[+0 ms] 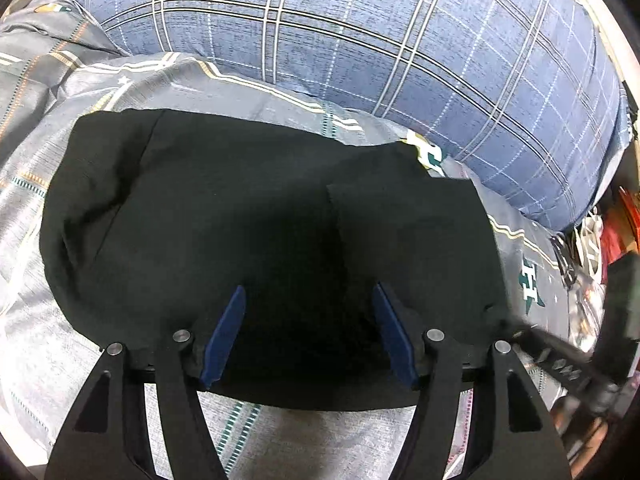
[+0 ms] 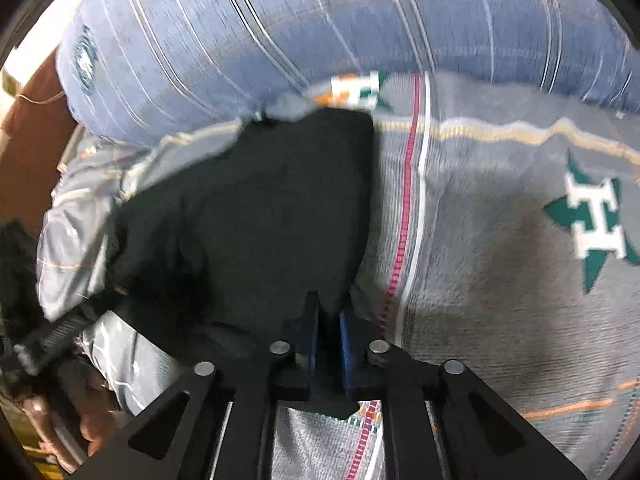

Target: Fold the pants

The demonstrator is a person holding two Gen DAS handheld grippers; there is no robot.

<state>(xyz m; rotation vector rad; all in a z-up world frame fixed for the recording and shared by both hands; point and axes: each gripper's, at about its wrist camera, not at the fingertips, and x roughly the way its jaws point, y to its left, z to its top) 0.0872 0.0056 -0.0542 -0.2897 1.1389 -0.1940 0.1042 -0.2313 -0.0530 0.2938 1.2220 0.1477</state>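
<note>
The black pants (image 1: 224, 216) lie folded in a wide bundle on the grey bedsheet (image 1: 48, 344). My left gripper (image 1: 310, 298) is open, its blue pads (image 1: 228, 332) spread over the near edge of the pants without pinching them. In the right wrist view the pants (image 2: 256, 216) run left and away. My right gripper (image 2: 329, 312) is shut on the near corner of the pants, the cloth pinched between its blue pads (image 2: 346, 344). The right gripper's body also shows in the left wrist view (image 1: 568, 364), at the pants' right edge.
A big blue plaid pillow (image 1: 360, 40) lies just behind the pants, also in the right wrist view (image 2: 280, 20). The sheet has green star logos (image 2: 596, 220). Clutter (image 1: 608, 232) sits off the bed's right side. A hand (image 2: 80, 420) holds the other tool at lower left.
</note>
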